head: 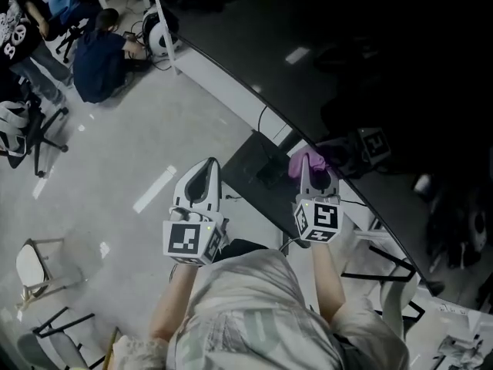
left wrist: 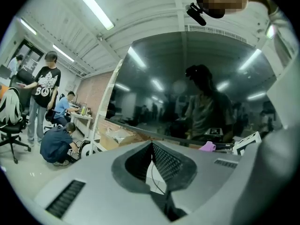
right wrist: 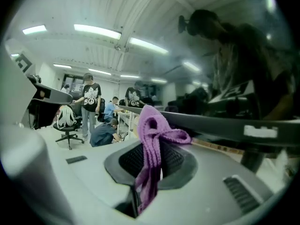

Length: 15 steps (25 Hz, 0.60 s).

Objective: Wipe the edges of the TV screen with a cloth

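The big dark TV screen point(head: 347, 68) fills the upper right of the head view, and its lower edge point(head: 254, 95) runs diagonally down to the right. My right gripper point(head: 310, 169) is shut on a purple cloth point(head: 305, 160), right at that lower edge. In the right gripper view the cloth point(right wrist: 151, 121) hangs bunched over the jaws of the right gripper point(right wrist: 153, 144), with the TV's bottom frame point(right wrist: 225, 125) just beyond. My left gripper point(head: 208, 168) hangs to the left over the floor, away from the screen. In its own view the left gripper point(left wrist: 152, 144) has its tips together and holds nothing.
The TV's dark stand base point(head: 258, 164) and a cable lie on the floor between the grippers. At the far left, a person crouches point(head: 100, 60) beside others and an office chair point(head: 23, 129). A white chair point(head: 35, 264) stands at the lower left.
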{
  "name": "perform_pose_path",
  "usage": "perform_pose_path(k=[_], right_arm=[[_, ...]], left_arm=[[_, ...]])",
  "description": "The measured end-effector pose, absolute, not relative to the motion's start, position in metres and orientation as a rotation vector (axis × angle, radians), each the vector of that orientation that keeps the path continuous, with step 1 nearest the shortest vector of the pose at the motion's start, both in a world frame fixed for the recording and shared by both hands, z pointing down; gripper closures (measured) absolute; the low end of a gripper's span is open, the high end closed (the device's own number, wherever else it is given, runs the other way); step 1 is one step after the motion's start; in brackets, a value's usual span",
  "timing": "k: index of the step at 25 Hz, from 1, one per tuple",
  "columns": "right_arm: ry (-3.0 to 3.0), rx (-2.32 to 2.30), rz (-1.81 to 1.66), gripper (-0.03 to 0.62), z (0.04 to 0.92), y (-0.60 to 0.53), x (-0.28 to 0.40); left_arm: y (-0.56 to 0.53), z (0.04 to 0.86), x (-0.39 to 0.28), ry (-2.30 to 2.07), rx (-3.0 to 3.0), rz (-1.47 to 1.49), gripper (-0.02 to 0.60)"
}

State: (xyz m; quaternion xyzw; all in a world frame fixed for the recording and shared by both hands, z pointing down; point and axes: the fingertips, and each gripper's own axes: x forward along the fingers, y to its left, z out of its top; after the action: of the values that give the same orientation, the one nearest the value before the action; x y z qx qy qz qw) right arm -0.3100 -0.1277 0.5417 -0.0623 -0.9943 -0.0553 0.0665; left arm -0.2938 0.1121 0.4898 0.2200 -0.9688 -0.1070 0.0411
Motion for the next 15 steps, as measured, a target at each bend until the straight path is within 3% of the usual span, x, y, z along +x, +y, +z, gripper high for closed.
perform_pose_path(k=[15], right_arm=[[-3.036,-0.330,-0.080,0.540,0.532,0.060,-0.479]], left_arm=[[0.260,0.494,-0.450,-2.981,0.597,-0.342,0.566]])
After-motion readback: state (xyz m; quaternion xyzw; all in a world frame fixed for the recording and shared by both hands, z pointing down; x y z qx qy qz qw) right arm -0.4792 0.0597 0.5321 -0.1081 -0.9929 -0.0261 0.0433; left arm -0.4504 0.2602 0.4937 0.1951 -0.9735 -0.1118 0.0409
